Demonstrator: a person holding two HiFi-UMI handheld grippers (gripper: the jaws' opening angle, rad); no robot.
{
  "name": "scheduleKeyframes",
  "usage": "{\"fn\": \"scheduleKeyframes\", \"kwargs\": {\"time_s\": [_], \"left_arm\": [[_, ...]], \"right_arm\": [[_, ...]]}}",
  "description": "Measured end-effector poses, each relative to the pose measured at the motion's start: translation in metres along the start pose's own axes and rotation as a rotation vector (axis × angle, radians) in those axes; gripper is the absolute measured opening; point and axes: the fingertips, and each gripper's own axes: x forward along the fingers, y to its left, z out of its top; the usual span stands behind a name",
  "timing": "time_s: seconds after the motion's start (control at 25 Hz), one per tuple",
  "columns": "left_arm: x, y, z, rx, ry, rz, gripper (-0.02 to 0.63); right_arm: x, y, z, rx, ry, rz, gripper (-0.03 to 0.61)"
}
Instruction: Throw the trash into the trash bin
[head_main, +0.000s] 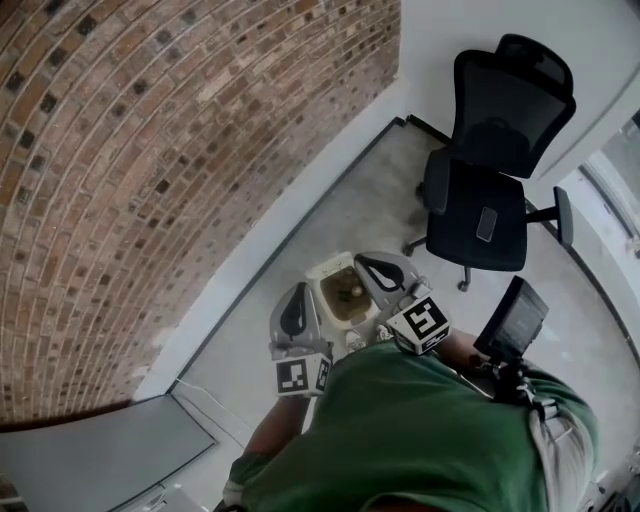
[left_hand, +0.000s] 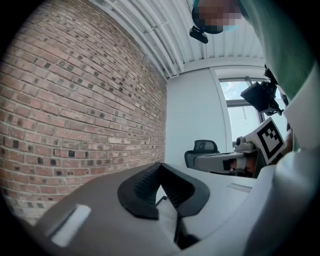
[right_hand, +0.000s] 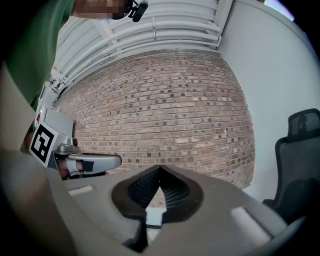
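A cream trash bin (head_main: 322, 272) stands on the floor by the brick wall, with brownish trash (head_main: 348, 291) lying inside it. My left gripper (head_main: 299, 290) and right gripper (head_main: 360, 259) are held level above the bin, one on each side of its opening. In the left gripper view the black pads meet at the tip of the left gripper (left_hand: 160, 166) with nothing between them. The right gripper (right_hand: 160, 167) is also shut and empty. Each gripper view shows the other gripper beside it: the right one (left_hand: 227, 161) and the left one (right_hand: 87, 162).
A brick wall (head_main: 150, 150) runs along the left. A black office chair (head_main: 490, 170) with a small flat device (head_main: 486, 223) on its seat stands at the right. A grey panel (head_main: 90, 460) lies at the bottom left. The person's green shirt (head_main: 400, 430) fills the foreground.
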Motion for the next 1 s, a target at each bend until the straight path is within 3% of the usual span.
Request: {"fn": "scheduleKeyframes", "kwargs": {"time_s": [1.0], "left_arm": [[-0.008, -0.011, 0.003, -0.01, 0.008, -0.062, 0.006]], "right_arm": [[-0.013, 0.012, 0.005, 0.016, -0.008, -0.054, 0.003]]}}
